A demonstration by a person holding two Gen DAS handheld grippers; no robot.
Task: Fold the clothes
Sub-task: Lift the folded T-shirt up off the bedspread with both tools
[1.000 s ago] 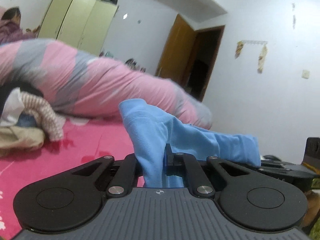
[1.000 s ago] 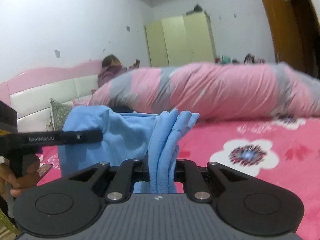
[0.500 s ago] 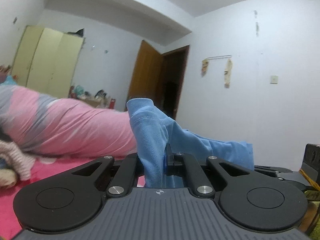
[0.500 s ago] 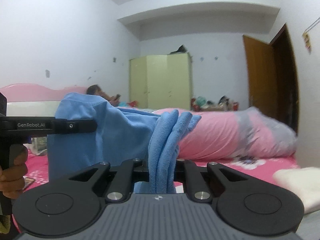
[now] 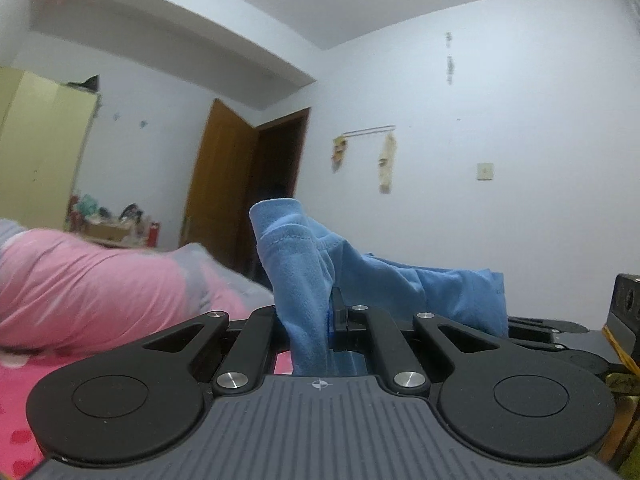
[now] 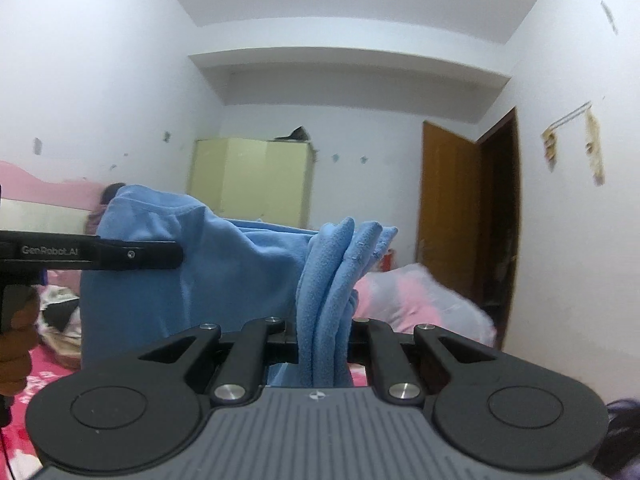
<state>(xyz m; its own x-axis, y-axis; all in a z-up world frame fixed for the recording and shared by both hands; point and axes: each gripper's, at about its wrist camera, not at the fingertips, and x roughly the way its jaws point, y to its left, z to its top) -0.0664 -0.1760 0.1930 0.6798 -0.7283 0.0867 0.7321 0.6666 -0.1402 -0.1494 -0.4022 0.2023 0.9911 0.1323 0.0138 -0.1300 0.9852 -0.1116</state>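
Note:
A light blue fleece garment [image 5: 296, 276] hangs stretched between my two grippers, lifted above the pink bed. My left gripper [image 5: 325, 322] is shut on one folded edge of it, which stands up out of the jaws. My right gripper [image 6: 324, 336] is shut on a thick bunch of several layers of the same garment [image 6: 332, 280]. In the right wrist view the left gripper [image 6: 172, 255] shows side-on at the left, held by a hand [image 6: 16, 340], with blue cloth draped over it. The right gripper [image 5: 532, 326] lies at the right edge of the left wrist view.
A rolled pink and grey quilt [image 5: 100, 280] lies across the bed with its pink flowered sheet [image 5: 20, 400]. Behind stand a pale green wardrobe [image 6: 252, 180] and an open brown door [image 6: 452, 208]. A person [image 6: 108, 192] sits by the pink headboard, mostly hidden by the cloth.
Both grippers have risen and swung with the blue garment still clamped. The bed has dropped low in both views and the walls and ceiling now fill them.

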